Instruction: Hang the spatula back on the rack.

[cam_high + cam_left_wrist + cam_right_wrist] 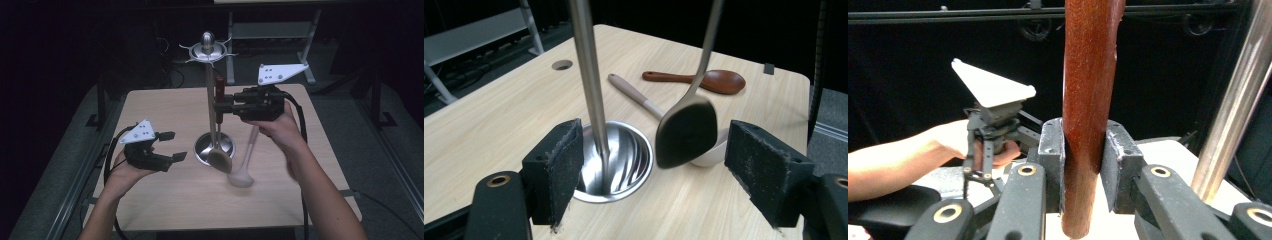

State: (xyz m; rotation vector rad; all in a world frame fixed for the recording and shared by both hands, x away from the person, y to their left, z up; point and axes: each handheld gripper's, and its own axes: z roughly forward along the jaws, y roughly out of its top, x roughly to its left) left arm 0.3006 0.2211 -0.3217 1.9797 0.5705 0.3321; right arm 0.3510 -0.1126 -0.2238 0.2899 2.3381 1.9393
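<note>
A steel utensil stand with a hooked top and a round base rises mid-table. My right gripper is shut on the red-brown wooden handle of a utensil, held upright beside the pole. Its dark head hangs low over the base's right edge and appears as a dark head between the left jaws' line of sight. My left gripper stands open left of the base, nothing between its pads.
A pale beige spoon lies on the wooden table right of the base. A brown wooden spoon lies farther off near the table's edge. A metal frame stands behind the table.
</note>
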